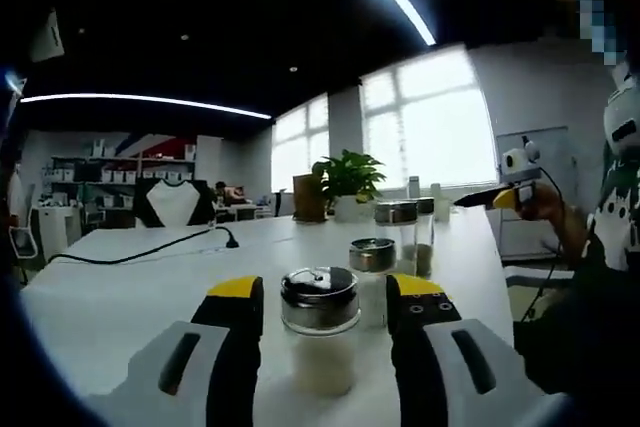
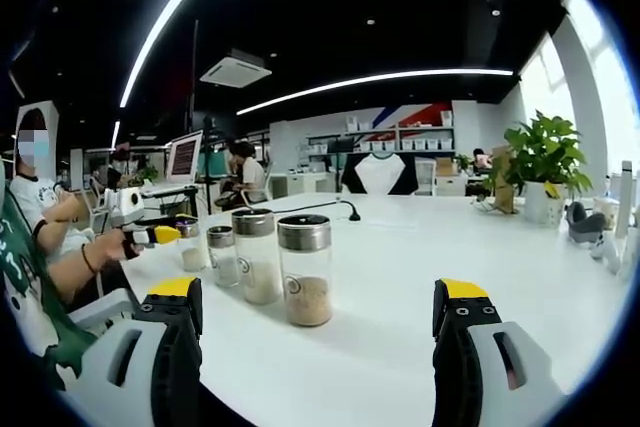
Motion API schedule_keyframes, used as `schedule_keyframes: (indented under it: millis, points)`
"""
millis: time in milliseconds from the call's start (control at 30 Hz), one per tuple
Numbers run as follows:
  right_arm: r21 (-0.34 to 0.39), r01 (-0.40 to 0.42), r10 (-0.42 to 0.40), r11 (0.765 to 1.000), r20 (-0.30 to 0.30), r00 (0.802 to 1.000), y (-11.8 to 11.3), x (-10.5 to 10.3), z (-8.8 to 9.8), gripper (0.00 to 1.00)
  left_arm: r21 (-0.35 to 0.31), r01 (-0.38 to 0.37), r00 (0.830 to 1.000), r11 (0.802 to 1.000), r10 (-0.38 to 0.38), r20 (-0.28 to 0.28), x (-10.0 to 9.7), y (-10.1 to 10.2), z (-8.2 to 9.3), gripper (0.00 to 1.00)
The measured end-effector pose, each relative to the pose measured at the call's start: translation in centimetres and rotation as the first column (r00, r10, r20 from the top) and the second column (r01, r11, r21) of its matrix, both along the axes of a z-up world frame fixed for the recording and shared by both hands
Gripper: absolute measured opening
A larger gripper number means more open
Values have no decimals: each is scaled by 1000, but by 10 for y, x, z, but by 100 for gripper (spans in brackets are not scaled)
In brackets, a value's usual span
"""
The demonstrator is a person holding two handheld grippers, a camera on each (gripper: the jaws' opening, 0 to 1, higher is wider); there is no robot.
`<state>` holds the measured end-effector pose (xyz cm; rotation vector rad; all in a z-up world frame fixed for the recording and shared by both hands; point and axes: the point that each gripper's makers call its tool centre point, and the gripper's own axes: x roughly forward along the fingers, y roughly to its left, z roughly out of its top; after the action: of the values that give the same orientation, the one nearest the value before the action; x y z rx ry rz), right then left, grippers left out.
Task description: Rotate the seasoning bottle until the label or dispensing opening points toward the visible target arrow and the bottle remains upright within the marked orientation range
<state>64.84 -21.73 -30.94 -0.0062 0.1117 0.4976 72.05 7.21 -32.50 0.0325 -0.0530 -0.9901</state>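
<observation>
Close your left gripper (image 1: 325, 322) evenly on the glass body of the seasoning bottle (image 1: 320, 342), below its metal cap, and twist about its upright axis without tipping it. No target arrow is visible, so find it before turning. The jaws stand apart, one on each side of the bottle, which sits between them on the white table (image 1: 120, 297). Your right gripper (image 2: 318, 332) is open and empty, with the row of bottles (image 2: 262, 255) beyond its jaws.
</observation>
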Motion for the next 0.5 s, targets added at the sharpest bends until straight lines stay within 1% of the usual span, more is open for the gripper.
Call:
schedule_keyframes:
  millis: [33, 100, 167, 233, 267, 333, 367, 400, 500]
  points:
    - [0, 0, 0, 1000, 0, 1000, 0, 0, 0, 98, 6, 12, 1000, 1000, -12, 4, 0, 0, 0, 51]
    - [-1, -2, 2, 1000, -1, 1000, 1, 0, 0, 98, -4, 10, 1000, 1000, -10, 12, 5, 3, 5, 51]
    - [-3, -1, 1, 1000, 0, 1000, 1, 0, 0, 98, -15, 29, 1000, 999, -30, -6, 11, 6, 6, 50]
    - [-3, -1, 1, 1000, 1, 1000, 1, 0, 0, 98, 0, 58, 998, 998, -58, -27, 16, 7, 3, 49]
    - [-3, 0, 0, 1000, 1, 1000, 0, 0, 1, 98, 15, 75, 997, 997, -74, -29, 18, 6, 1, 49]
    - [-3, 1, 0, 1000, 2, 1000, 0, 0, 1, 98, 21, 98, 995, 995, -98, -30, 19, 5, 1, 49]
    - [-4, 1, -1, 1000, 2, 1000, 0, 0, 1, 98, 19, 129, 991, 991, -128, -40, 19, 3, 0, 49]
    - [-3, 2, -2, 1000, 1, 1000, -1, 0, 0, 98, 12, 142, 989, 990, -141, -51, 21, 4, 0, 48]
    - [-4, 3, -3, 1000, 2, 1000, -1, 0, 1, 98, 31, 165, 986, 986, -163, -46, 21, 0, -3, 48]
